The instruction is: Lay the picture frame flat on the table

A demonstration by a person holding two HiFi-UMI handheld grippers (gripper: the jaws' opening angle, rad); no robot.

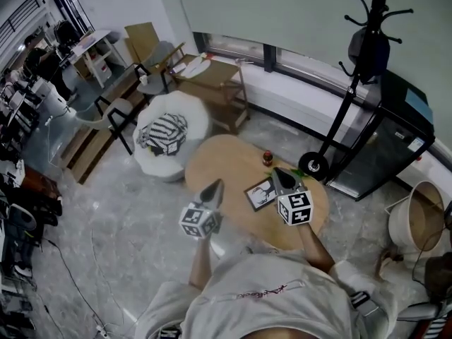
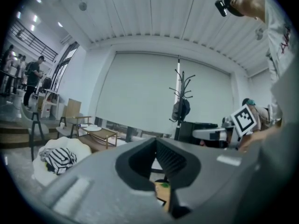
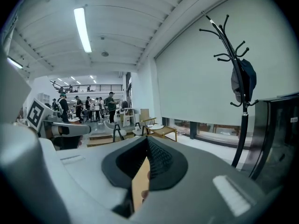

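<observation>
Left gripper (image 2: 155,143): jaws together, nothing between them. Right gripper (image 3: 147,143): jaws together, nothing between them. Both grippers are raised over the near edge of the oval wooden table (image 1: 219,157). The picture frame (image 1: 260,193) lies flat on the table, between the two grippers and nearer the right one. A small jar (image 1: 268,158) stands beyond the frame.
</observation>
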